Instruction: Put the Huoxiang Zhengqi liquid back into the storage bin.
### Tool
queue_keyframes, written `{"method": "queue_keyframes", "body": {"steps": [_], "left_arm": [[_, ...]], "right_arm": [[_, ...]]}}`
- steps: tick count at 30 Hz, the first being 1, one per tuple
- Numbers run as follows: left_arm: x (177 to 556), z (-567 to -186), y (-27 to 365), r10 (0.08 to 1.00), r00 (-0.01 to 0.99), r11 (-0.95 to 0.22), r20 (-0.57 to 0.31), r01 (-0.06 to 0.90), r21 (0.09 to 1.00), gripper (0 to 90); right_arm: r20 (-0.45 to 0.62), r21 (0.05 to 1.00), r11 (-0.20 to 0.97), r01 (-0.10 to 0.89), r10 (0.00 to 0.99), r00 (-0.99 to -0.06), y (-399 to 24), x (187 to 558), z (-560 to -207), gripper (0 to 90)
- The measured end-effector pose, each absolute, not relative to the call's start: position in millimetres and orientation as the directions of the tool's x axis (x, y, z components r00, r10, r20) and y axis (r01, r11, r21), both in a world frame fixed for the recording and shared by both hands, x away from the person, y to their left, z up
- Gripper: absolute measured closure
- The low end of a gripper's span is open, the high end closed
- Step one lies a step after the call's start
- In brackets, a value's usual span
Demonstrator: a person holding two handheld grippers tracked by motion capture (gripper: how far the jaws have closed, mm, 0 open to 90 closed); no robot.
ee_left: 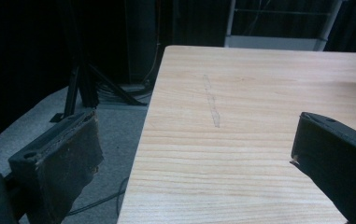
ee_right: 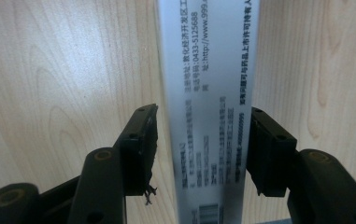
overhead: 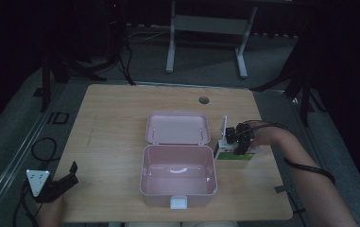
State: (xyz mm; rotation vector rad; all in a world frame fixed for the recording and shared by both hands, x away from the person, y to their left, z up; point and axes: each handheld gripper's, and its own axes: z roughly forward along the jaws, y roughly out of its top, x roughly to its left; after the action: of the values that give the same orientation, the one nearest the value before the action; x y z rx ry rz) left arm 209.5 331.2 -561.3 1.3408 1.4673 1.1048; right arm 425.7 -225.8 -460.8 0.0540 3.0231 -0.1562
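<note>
A pink plastic case (overhead: 144, 177) stands open mid-table, its lid (overhead: 177, 127) laid back flat behind it and its inside bare. Just right of the case lies a small white and green carton (overhead: 227, 156). My right gripper (overhead: 238, 150) points down over it. In the right gripper view the carton (ee_right: 208, 70), printed with small text, runs between the jaws of the right gripper (ee_right: 202, 135). The right pad sits at its edge and a thin gap shows at the left pad. My left gripper (overhead: 71, 172) rests at the table's front left corner, open and empty (ee_left: 194, 149).
The wooden table (overhead: 111, 123) has a round cable hole (overhead: 204, 100) near its far edge. A white latch (overhead: 178, 203) sticks out from the case's front wall. Beyond the table stand stand legs and cables on grey floor (overhead: 206, 47).
</note>
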Motion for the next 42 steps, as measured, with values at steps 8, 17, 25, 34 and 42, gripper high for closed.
{"method": "queue_keyframes", "body": {"steps": [8,17,25,34,42], "left_arm": [[210,-561,331,0.997,-0.077,0.037,-0.017,0.259,0.965,2.0],[210,-562,330,0.997,-0.076,0.029,-0.010,0.264,0.964,2.0],[210,-562,330,0.997,-0.076,0.029,-0.009,0.264,0.964,2.0],[210,-562,330,0.997,-0.077,0.026,-0.006,0.265,0.964,2.1],[210,-562,330,0.997,-0.079,0.028,-0.007,0.264,0.964,2.0]], "right_arm": [[-0.096,-0.107,0.994,0.028,0.017,-0.995,-227,430,-469,56.9],[-0.061,-0.119,0.993,0.018,0.011,-0.998,-226,430,-469,62.4],[-0.020,-0.104,0.995,0.013,0.011,-1.000,-224,424,-464,63.2],[0.014,-0.117,0.993,-0.014,-0.012,-1.000,-222,407,-457,63.1],[0.021,-0.127,0.992,-0.011,-0.008,-1.000,-225,392,-456,63.1]]}}
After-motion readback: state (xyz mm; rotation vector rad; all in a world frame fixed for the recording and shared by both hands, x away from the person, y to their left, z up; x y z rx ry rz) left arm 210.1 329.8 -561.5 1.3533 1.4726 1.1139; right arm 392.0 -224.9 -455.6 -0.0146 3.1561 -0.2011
